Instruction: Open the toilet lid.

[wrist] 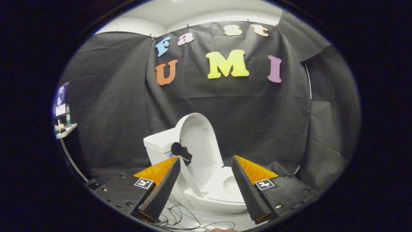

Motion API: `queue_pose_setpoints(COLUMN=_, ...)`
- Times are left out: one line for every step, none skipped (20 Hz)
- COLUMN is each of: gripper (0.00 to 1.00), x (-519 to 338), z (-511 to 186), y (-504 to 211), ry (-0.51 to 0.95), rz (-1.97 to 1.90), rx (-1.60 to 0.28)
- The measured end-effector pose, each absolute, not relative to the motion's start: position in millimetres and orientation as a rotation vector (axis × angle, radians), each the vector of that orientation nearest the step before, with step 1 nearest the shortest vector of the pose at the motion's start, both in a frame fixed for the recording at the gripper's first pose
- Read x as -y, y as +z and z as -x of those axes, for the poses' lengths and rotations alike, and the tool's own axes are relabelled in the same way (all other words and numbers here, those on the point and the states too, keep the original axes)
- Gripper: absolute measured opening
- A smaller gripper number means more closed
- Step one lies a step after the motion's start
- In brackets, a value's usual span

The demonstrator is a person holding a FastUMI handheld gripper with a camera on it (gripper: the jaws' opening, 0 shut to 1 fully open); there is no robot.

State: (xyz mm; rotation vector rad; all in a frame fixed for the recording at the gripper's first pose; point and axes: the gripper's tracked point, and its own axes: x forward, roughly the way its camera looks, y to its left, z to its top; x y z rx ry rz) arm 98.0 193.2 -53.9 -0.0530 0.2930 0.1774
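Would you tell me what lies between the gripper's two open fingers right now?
In the gripper view, the toilet stands between the open gripper fingers, untouched: bowl exposed, lid raised upright against the tank.

wall: black cloth [112, 106] | ceiling: white [193, 13] | shelf [66, 130] at side
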Motion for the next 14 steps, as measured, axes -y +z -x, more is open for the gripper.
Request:
queue_pose_setpoints(gripper=1.00, x=-184, z=-91, y=-55, ry=0.169, rz=0.063, rx=-0.297)
queue_pose_setpoints(gripper=1.00, x=-176, z=-82, y=-58, ry=0.164, rz=0.068, rx=-0.304)
queue_pose_setpoints(gripper=1.00, x=-168, z=-74, y=-59, ry=0.167, rz=0.068, rx=-0.305)
queue_pose_setpoints(gripper=1.00, x=-159, z=-65, y=-56, ry=0.165, rz=0.059, rx=-0.295)
queue_pose_setpoints(gripper=1.00, x=-151, z=-58, y=-53, ry=0.163, rz=0.045, rx=-0.277)
queue_pose_setpoints(gripper=1.00, x=-142, z=-51, y=-49, ry=0.161, rz=0.031, rx=-0.259)
queue_pose_setpoints(gripper=1.00, x=-133, z=-44, y=-47, ry=0.156, rz=0.020, rx=-0.250)
queue_pose_setpoints(gripper=1.00, x=-126, z=-40, y=-49, ry=0.151, rz=0.016, rx=-0.244)
queue_pose_setpoints(gripper=1.00, x=-119, z=-35, y=-48, ry=0.146, rz=0.016, rx=-0.241)
queue_pose_setpoints(gripper=1.00, x=-110, z=-31, y=-49, ry=0.137, rz=0.015, rx=-0.242)
queue_pose_setpoints(gripper=1.00, x=-102, z=-27, y=-49, ry=0.126, rz=0.007, rx=-0.238)
queue_pose_setpoints(gripper=1.00, x=-95, z=-24, y=-48, ry=0.119, rz=-0.005, rx=-0.233)
queue_pose_setpoints(gripper=1.00, x=-89, z=-20, y=-46, ry=0.121, rz=-0.020, rx=-0.223)
queue_pose_setpoints(gripper=1.00, x=-86, z=-14, y=-43, ry=0.134, rz=-0.027, rx=-0.203)
